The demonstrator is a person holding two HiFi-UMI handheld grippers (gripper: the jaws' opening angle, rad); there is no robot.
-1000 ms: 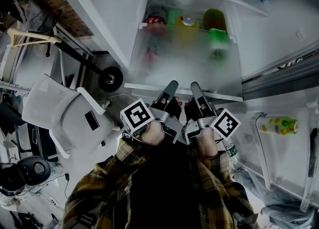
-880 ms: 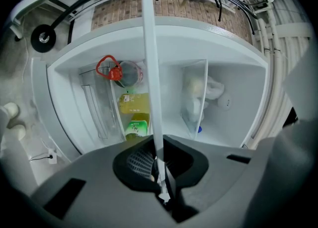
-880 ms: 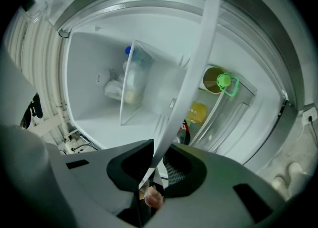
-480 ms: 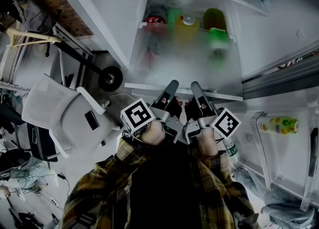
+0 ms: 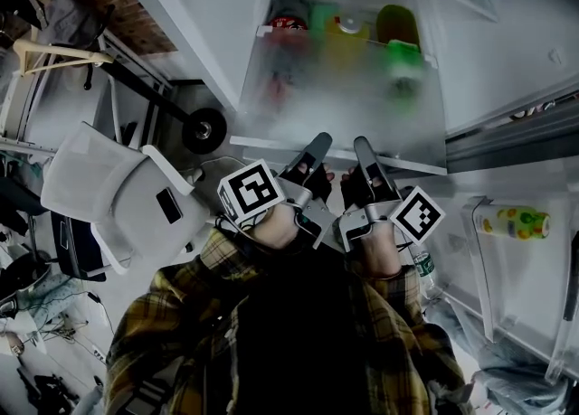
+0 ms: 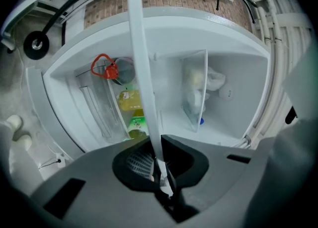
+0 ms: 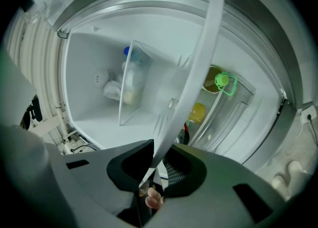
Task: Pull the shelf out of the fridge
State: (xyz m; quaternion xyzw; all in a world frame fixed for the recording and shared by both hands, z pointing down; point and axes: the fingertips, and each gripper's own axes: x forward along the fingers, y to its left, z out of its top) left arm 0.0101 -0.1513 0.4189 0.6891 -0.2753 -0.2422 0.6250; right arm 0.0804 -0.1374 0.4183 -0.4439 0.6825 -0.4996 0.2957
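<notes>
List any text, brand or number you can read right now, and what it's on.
No text is readable in any view.
Bottle in the door rack: yellow-green label, print too blurred to read.
Red-topped container deep in the fridge: too small to read.
Yellow-labelled bottle and green-labelled bottle: print too small to read.
Left marker cube and right marker cube: black-and-white square patterns only, no letters or digits.

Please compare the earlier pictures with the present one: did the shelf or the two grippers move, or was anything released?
Nothing visibly changed in the scene; only the head view itself shifted slightly. The left gripper and the right gripper stay shut on the front edge of the shelf, side by side. The shelf sits no farther out of the fridge than before.
</notes>
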